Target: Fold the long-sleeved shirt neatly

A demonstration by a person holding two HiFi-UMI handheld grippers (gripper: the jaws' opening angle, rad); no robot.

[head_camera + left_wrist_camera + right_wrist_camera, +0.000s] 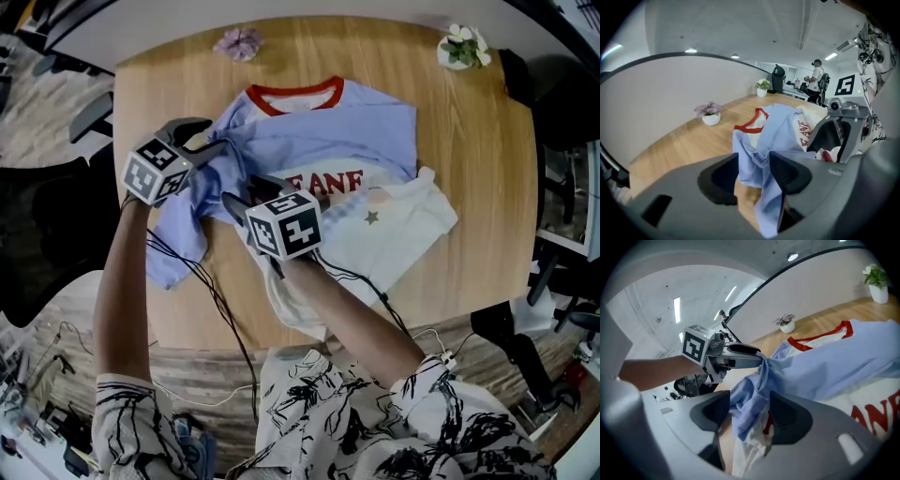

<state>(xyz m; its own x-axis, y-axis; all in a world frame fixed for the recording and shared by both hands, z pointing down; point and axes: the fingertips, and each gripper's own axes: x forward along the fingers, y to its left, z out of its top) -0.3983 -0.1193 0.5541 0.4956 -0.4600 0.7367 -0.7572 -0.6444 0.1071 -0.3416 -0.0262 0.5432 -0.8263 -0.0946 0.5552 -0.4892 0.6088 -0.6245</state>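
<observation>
The long-sleeved shirt [356, 131] is judged light and limp; its blue cloth lies unclamped between the released fingers of left gripper [753, 161] and right gripper [749, 401]; hems are best pinched

— What stands on the wooden desk [469, 187] near its far edge?
— Two small pots, well apart: a purple-flowered plant [239, 42] toward the left and a white-flowered plant [462, 47] in a white pot toward the right.
— And past the desk?
— A curved pale wall [670, 93] right behind it, ceiling lights [690, 50] overhead, and a person [817, 79] standing far back in the room.
</observation>
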